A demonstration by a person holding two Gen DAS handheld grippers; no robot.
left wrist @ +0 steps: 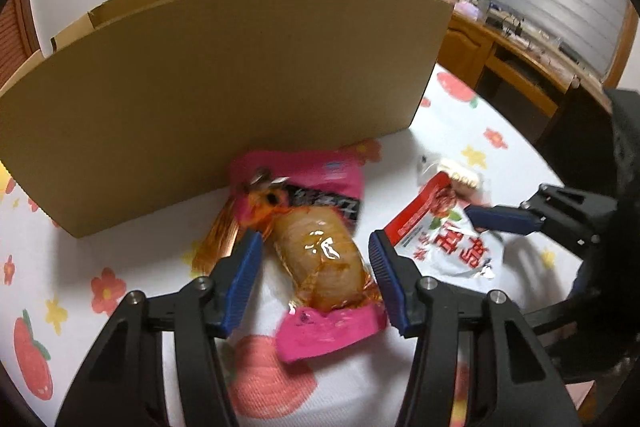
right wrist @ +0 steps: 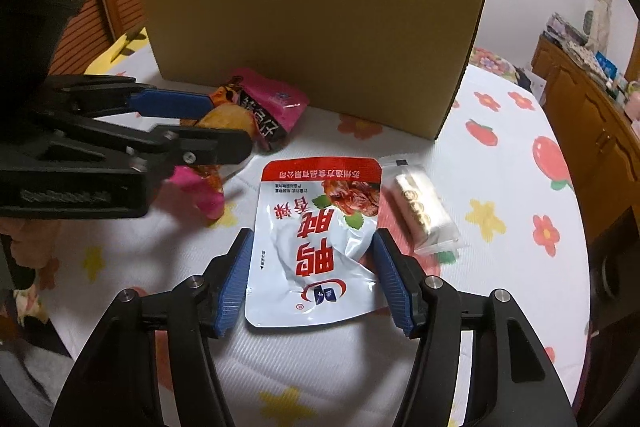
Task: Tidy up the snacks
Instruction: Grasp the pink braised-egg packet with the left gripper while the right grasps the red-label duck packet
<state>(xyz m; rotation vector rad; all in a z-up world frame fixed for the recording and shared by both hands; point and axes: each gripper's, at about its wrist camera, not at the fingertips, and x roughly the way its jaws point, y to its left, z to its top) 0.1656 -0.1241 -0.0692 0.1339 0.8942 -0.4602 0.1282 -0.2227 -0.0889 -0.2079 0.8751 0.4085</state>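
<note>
Each camera sits close above the table, looking down past its own fingers toward the cardboard box [left wrist: 224, 99] at 12 o'clock. Both see the box and snacks.

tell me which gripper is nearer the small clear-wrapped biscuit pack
Right. The right gripper straddles the white and red pouch, and the biscuit pack lies just beside that pouch. The left gripper straddles the pink snack packet, farther off on the pouch's other side.

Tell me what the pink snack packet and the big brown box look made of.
Pink snack packet: glossy plastic film, judging by its bright glare and clear window. Big brown box: matte corrugated cardboard, apparently; flat, dull, with folded flaps.
</note>
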